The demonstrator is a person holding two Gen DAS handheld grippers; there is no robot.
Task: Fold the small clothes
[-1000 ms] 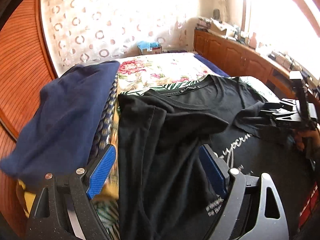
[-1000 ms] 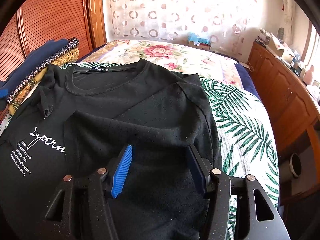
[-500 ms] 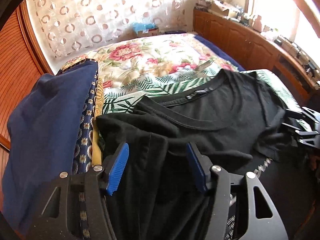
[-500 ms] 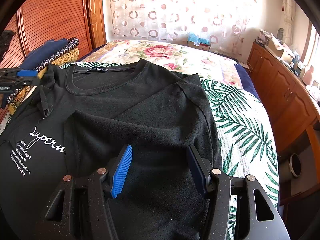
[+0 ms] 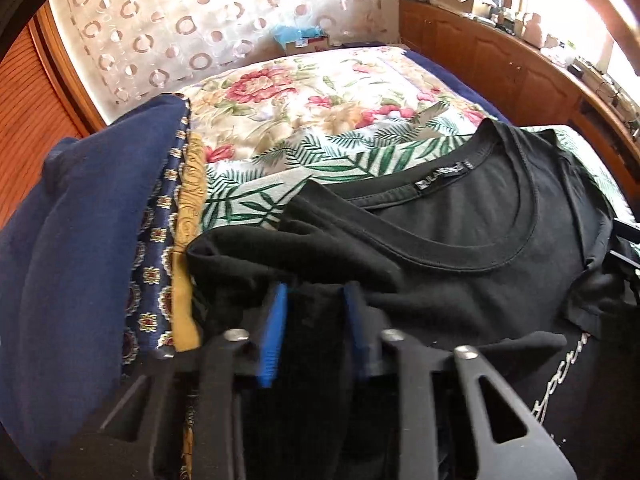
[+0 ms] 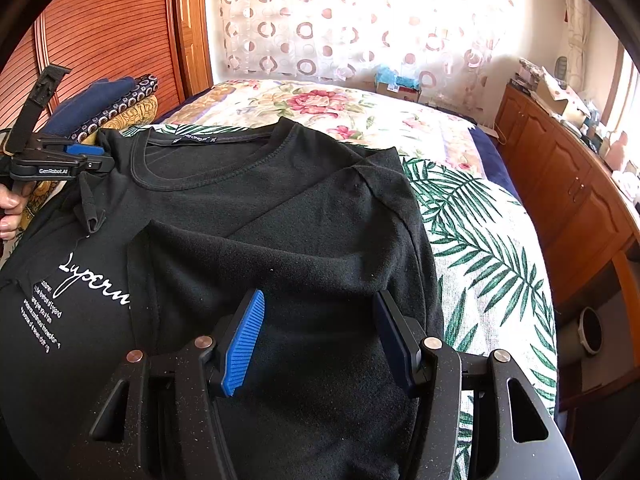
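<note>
- Black T-shirt (image 6: 280,216) lies front-up on the bed (image 6: 492,248), collar toward the far curtain (image 6: 360,20), white script print on the chest toward the left side.
- The right sleeve and side panel are folded inward across the chest; the fold edge runs diagonally from the right shoulder toward the print.
- Left gripper (image 5: 316,312): blue-padded fingers (image 5: 274,332) stand at a narrow gap with a ridge of black shirt fabric between them at the left shoulder and sleeve. The view is motion-blurred, so whether the pads press the cloth firmly cannot be told.
- In the right wrist view the left gripper (image 6: 102,156) sits at the shirt's left shoulder edge, with a bunched piece of sleeve hanging just below its tips. A hand (image 6: 12,208) holds its handle.
- Right gripper (image 6: 320,312): fingers (image 6: 244,340) spread wide, one to each side of the folded panel's lower part. They hang over the cloth with nothing clamped between them.
- A stack of folded fabrics (image 5: 88,248), navy on top with patterned navy and mustard layers, lies just beside the shirt's left edge, against the wooden wardrobe (image 6: 100,32).
- A wooden cabinet (image 6: 568,184) runs along the bed's right side.
</note>
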